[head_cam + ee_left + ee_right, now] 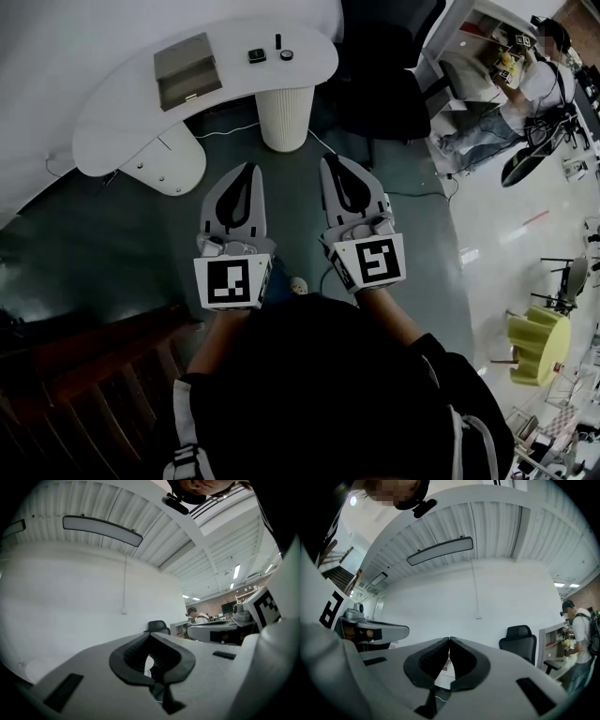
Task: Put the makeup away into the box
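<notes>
Grey left gripper (246,169): jaws pressed together with nothing between them; held level at lower centre of the head view, tips aimed toward the top of the frame.
Right gripper (333,161): just beside the left gripper, on its right; jaws likewise closed tip to tip and empty, tilted slightly upward.
Floor (112,244): dark; fills the space between both grippers and the furniture above them in the frame.
Table (122,122): white and curved, upper left of the frame, on ribbed pedestals; well apart from both grippers.
Box (187,70): grey-tan, left of the table's centre; too small to tell whether its lid is up.
Makeup (256,55): three small dark pieces at the table's right end, apart from the box; the marked one is square, with an upright stick (277,41) and a round piece (286,54) to its right.
Office chair (384,66): black, top centre, right of the table.
Step in hand (judged): approach; nothing has been picked up, so the task is barely begun.
Doing it well (judged): come close enough that the table lies under the grippers. Part one gripper's jaws before reaching. Take the upright stick squarely across its narrow sides, since a nudge would likely topple it. Keep the other gripper free to steady the box.
</notes>
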The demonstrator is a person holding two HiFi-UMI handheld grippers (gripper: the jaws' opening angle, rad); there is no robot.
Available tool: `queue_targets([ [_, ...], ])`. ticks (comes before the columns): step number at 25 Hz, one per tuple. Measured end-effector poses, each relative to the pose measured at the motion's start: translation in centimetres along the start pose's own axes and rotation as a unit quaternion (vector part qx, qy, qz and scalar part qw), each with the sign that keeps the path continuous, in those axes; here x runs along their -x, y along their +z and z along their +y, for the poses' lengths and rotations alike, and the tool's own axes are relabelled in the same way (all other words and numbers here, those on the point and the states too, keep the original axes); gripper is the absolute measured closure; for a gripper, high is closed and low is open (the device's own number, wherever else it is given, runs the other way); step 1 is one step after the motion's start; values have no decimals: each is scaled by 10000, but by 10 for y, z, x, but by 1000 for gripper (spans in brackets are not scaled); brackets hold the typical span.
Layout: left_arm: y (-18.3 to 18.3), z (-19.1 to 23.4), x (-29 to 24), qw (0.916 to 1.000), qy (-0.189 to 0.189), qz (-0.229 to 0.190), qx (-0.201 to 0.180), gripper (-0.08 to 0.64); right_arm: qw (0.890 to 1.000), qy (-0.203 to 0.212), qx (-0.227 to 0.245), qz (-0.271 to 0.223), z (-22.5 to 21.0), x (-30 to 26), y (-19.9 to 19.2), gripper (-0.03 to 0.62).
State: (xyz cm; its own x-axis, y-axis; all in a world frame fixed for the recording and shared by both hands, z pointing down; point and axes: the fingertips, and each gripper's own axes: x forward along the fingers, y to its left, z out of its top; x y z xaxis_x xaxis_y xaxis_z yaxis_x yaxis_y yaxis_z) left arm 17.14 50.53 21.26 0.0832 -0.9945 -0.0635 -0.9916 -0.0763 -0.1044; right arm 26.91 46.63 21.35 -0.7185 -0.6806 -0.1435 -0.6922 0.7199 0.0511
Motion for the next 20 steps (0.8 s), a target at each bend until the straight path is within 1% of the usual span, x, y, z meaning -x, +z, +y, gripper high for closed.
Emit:
queue_targets([
  [6, -10, 18, -21, 10000, 27, 17, 85, 552, 10000, 38, -51, 12, -4, -26, -11, 570],
  [10, -16, 34, -42, 9999, -10, 5, 121, 552, 10000, 26, 36, 56, -9, -51, -17, 569],
  [20, -35, 112, -128, 9995, -230, 38, 212, 552, 9998, -167, 106, 95, -23, -162, -36, 569],
])
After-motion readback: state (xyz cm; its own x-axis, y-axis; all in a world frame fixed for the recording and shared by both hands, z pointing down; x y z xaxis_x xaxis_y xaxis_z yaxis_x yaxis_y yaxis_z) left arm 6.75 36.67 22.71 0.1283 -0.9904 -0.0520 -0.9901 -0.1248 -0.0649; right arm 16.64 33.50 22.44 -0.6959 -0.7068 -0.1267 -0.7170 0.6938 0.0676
